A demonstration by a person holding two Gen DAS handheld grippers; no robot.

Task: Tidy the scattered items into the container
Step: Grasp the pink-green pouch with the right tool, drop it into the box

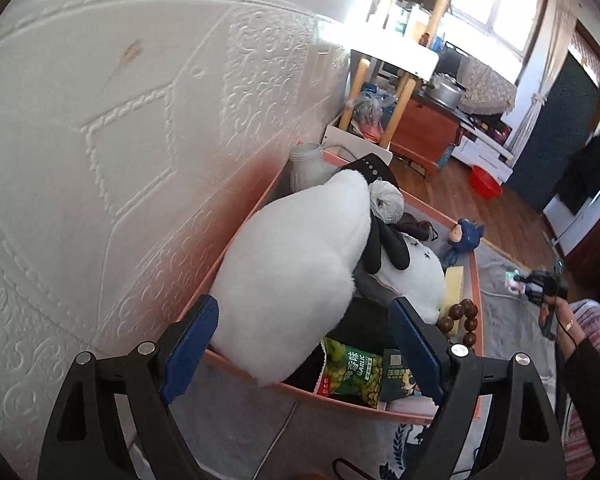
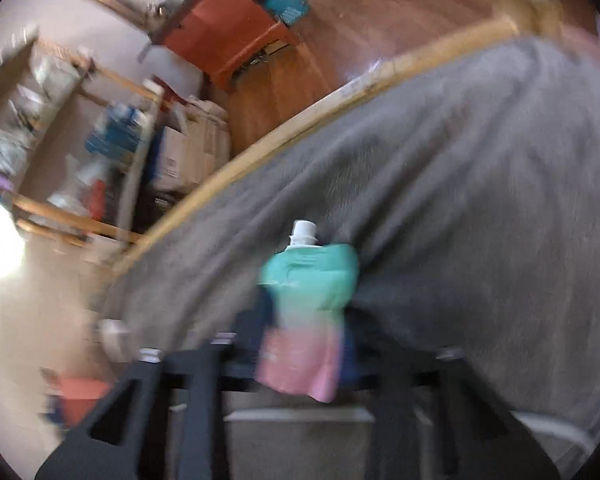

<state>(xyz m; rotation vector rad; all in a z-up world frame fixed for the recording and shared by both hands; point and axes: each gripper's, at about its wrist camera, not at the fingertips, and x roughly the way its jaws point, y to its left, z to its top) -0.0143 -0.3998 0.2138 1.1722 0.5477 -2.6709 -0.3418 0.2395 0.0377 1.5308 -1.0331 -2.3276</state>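
A pink box [image 1: 236, 236] stands against the wall, full of items: a large white plush toy [image 1: 296, 264], a grey yarn ball [image 1: 386, 200], a green snack bag [image 1: 350, 372], brown beads [image 1: 464, 318] and a blue figurine [image 1: 462, 236]. My left gripper [image 1: 304, 344] is open, its blue pads either side of the plush's near end above the box's front edge. My right gripper [image 2: 306, 344] is shut on a teal and pink spouted pouch [image 2: 308, 304], held above the grey blanket [image 2: 460, 200]. The right wrist view is blurred by motion. It also shows far right in the left wrist view [image 1: 540, 284].
A white embossed wall [image 1: 120, 140] runs along the box's left side. A wooden floor [image 1: 452, 192], a red basin [image 1: 486, 182], an orange cabinet [image 2: 228, 36] and wooden shelves [image 2: 80, 140] lie beyond the blanket's edge. A grey patterned rug [image 1: 260, 420] lies under the box.
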